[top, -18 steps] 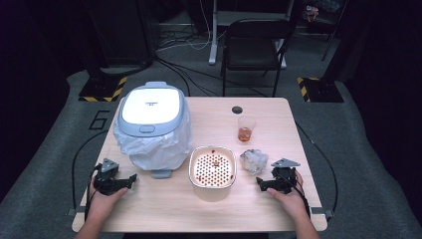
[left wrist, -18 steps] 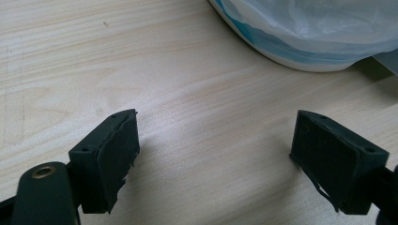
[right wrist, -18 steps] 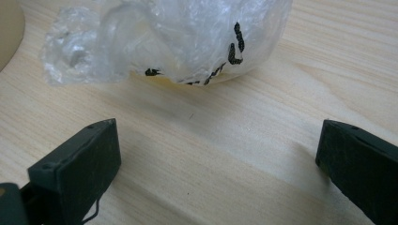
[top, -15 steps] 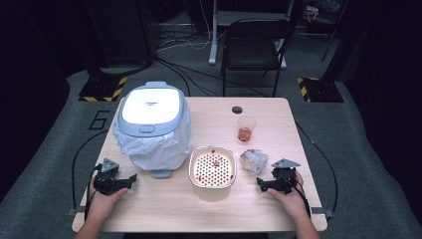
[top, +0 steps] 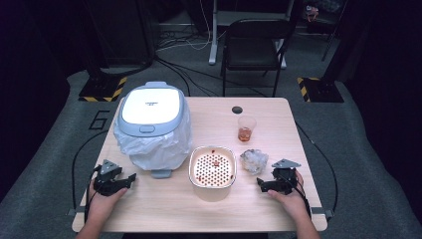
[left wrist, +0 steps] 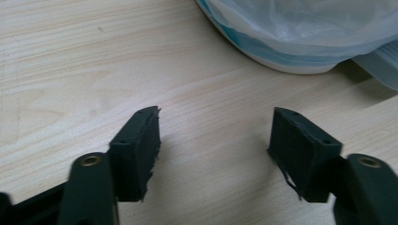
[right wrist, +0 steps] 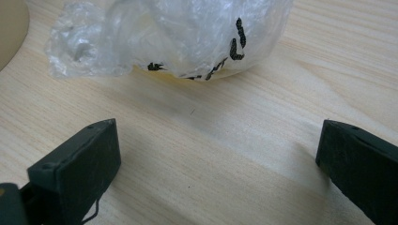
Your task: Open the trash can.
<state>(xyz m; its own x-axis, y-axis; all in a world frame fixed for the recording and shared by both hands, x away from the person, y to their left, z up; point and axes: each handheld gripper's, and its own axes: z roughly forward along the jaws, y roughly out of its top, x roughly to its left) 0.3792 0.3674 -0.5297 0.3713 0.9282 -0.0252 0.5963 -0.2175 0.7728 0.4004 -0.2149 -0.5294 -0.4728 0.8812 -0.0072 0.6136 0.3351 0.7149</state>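
Note:
My left gripper rests on the table near the front left, jaws open and empty, pointing toward the base of a lidded white bin lined with a plastic bag. Near the front right, my right gripper lies open with bare wood between its jaws. Just beyond it lies a crumpled clear plastic wrapper with black print, also seen as a wad beside a cream perforated bowl.
A clear cup with reddish liquid stands behind the bowl, near a round cable hole in the wooden table. A black chair stands beyond the far edge. Cables trail off both table sides.

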